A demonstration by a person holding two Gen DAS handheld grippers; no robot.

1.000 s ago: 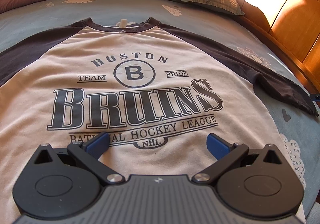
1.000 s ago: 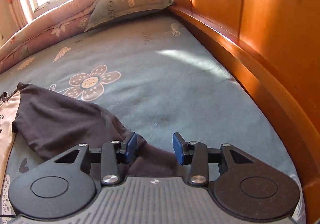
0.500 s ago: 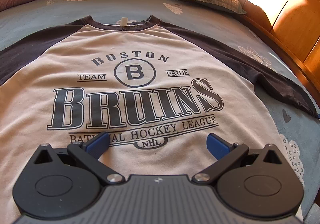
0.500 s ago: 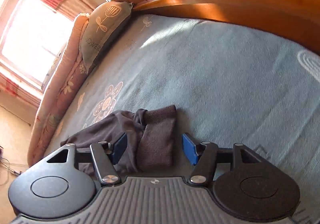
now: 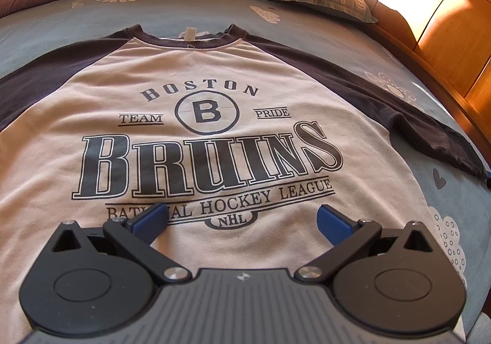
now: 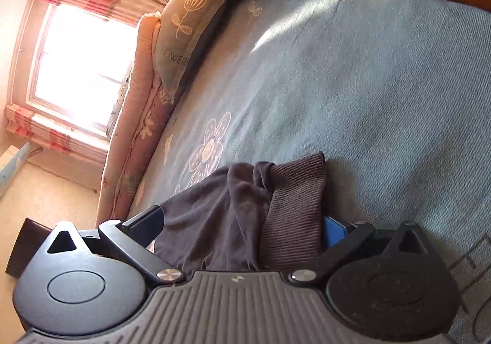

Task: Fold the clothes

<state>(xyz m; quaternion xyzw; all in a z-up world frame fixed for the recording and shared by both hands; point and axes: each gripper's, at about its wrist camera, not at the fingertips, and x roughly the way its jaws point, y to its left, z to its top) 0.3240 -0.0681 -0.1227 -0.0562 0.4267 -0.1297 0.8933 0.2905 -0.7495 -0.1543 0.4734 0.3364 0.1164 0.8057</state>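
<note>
We are looking at the sweatshirt lying face up and spread flat on the bed, its dark right sleeve reaching toward the wooden headboard. Our left gripper is hovering over the hem with its jaws standing wide and gripping nothing. Our right gripper is opening its jaws, with the bunched sleeve cuff sitting loose between them, near the pillow.

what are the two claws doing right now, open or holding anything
Left claw: open, holding nothing, above the shirt.
Right claw: opening wide, the shirt's dark sleeve cuff bunched between its jaws, not clamped.
</note>
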